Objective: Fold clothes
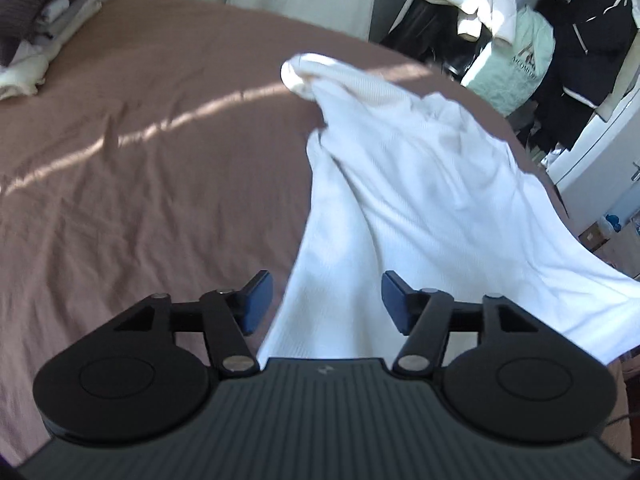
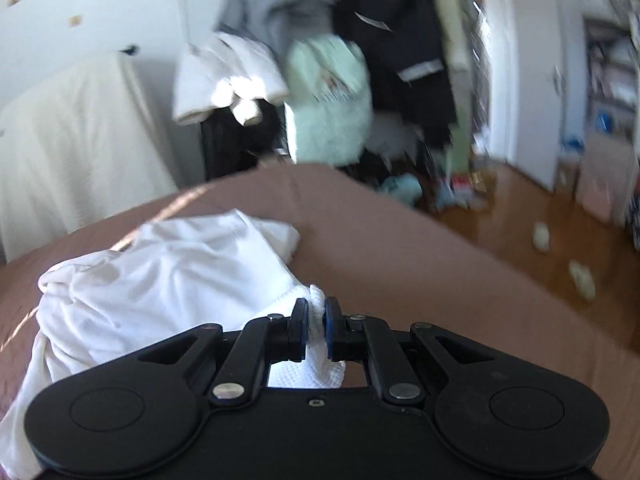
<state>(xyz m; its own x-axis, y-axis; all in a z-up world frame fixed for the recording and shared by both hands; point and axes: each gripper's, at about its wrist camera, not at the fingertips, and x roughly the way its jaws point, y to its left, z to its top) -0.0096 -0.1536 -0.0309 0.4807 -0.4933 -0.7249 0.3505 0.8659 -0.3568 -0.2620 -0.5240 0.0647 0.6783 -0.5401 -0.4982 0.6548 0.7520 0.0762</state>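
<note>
White garment pinched, right hand-held gripper

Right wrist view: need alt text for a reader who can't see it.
The black two-finger right gripper is shut on a bunched edge of a crumpled white knit garment, which trails left across a brown bedsheet. Behind the bed, blurred clothes hang on a rack beside a wooden floor.

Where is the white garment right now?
The white garment lies rumpled on the brown bedspread, right of centre in the left wrist view, one edge pinched in the right gripper.
</note>
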